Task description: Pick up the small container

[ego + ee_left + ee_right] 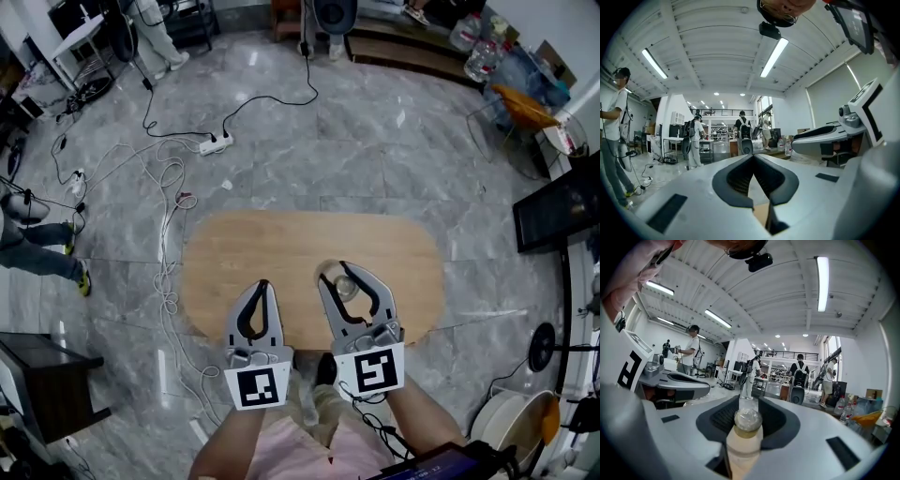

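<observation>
Right hand-held gripper [749, 401]: clamped on the small container [747, 427]. Its own view shows the pads pinching the pale body from both sides, clear cap poking out forward past the tips. I'd call that a decent hold, since the grip sits on the body and not on the cap.
Right one from the head view [339, 274]: same story, with the container [345, 286] sitting inside the jaw loop, over the near half of the tabletop [281, 239].
Lifted or not: honestly can't tell from up here whether the base has cleared the wood. The pick looks mostly done, I'd guess only the raise is left.
Left hand-held gripper [753, 155]: tips pressed together with nothing between them. It's parked just beside the right one [263, 284], I reckon simply to stay out of the way, since this is a one-gripper job.
Tabletop: bare light wood, so nothing to bump on the way up.
Floor [375, 141]: grey tile with loose cables [169, 178] off to the left, well apart from the action.
Watch-out: smooth round body, so I'd keep the squeeze steady and level so it can't slide out forward.
</observation>
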The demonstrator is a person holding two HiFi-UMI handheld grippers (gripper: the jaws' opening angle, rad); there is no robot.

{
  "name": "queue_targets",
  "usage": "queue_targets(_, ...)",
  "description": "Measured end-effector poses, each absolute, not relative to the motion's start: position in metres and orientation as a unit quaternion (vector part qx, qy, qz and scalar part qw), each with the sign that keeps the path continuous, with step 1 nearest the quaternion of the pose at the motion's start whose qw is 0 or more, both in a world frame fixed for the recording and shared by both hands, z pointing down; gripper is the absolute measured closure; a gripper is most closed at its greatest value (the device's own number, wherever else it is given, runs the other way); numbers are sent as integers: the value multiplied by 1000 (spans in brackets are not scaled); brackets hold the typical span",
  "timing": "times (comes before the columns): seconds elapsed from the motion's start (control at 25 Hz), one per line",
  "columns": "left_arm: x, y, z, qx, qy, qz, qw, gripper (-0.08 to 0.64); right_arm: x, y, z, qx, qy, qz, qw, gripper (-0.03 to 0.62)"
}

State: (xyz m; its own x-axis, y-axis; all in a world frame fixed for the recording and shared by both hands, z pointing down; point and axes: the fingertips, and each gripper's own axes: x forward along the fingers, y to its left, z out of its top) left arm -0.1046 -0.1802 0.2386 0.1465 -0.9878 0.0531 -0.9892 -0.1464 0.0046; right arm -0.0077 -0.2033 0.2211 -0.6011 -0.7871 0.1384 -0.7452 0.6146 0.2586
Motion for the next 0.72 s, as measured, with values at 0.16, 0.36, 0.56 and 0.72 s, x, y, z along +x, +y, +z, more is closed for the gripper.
queue_targets(0.16,-101,-179,224,757,-653,14,8,546,-4,-198,210,430,-890,-94,120,460)
queue_targets(0.36,-98,-171,207,759,-652,6,-6,546,0,-186,197,431,-889,-102,117,460)
queue_targets(0.56,-95,-162,190,760,-649,0,-19,546,3,-178,180,432,-889,-109,104,460)
queue_targets(0.72,-95,-156,177,760,-649,-7,-27,546,4,-171,167,435,-889,-114,93,460)
